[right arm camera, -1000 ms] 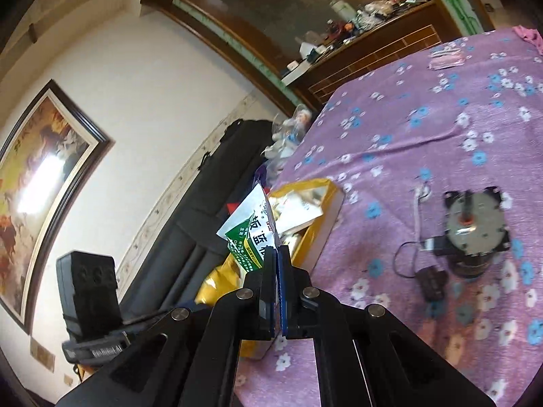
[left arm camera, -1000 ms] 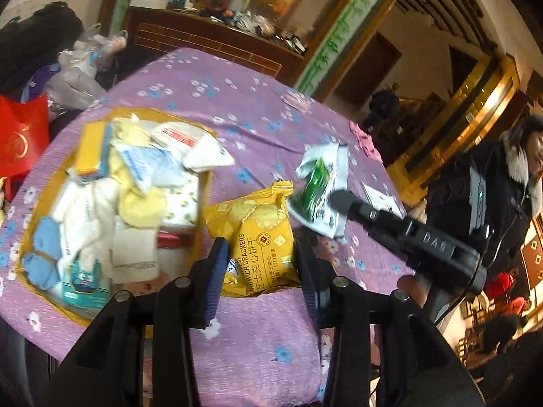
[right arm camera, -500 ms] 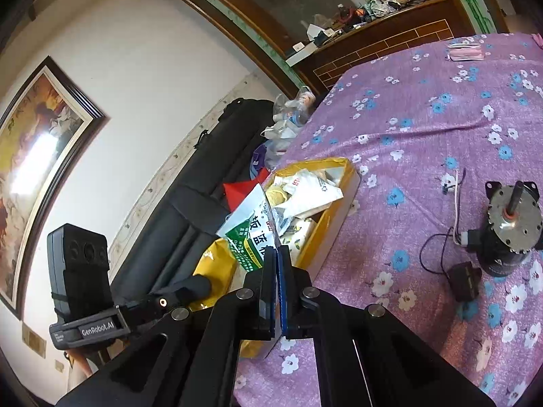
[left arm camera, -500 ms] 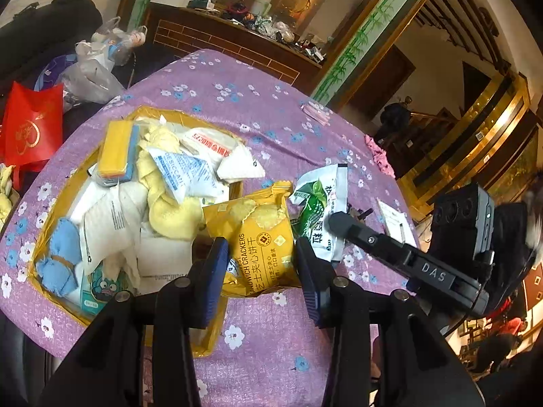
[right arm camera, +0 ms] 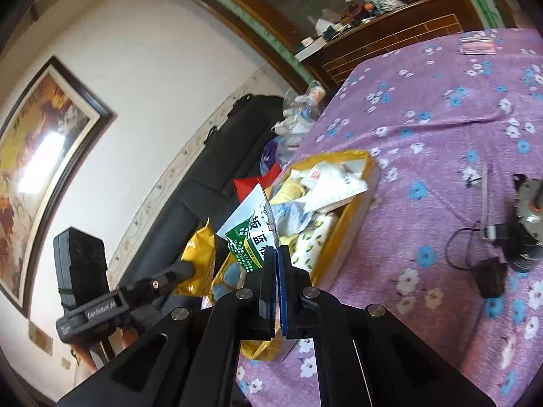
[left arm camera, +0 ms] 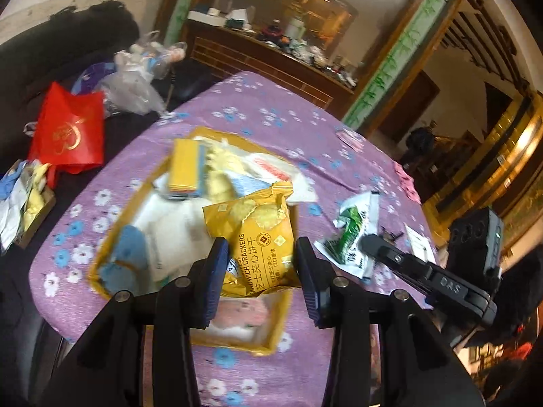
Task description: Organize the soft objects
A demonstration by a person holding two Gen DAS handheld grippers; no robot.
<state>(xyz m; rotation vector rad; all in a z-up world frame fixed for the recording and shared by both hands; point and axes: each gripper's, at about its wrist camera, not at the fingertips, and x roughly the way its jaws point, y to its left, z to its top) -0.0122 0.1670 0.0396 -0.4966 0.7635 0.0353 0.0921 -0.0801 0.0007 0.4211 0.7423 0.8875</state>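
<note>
Gripping a yellow cracker packet, left gripper above the yellow box, right gripper clamped on a green-and-white sachet, purple floral tablecloth beneath.

The yellow cracker packet is glossy, crinkled plastic film, as is the green-and-white sachet. A matt purple floral cloth covers the table. The yellow box looks like smooth cardboard. The left tool is matt black plastic with blue pads.
</note>
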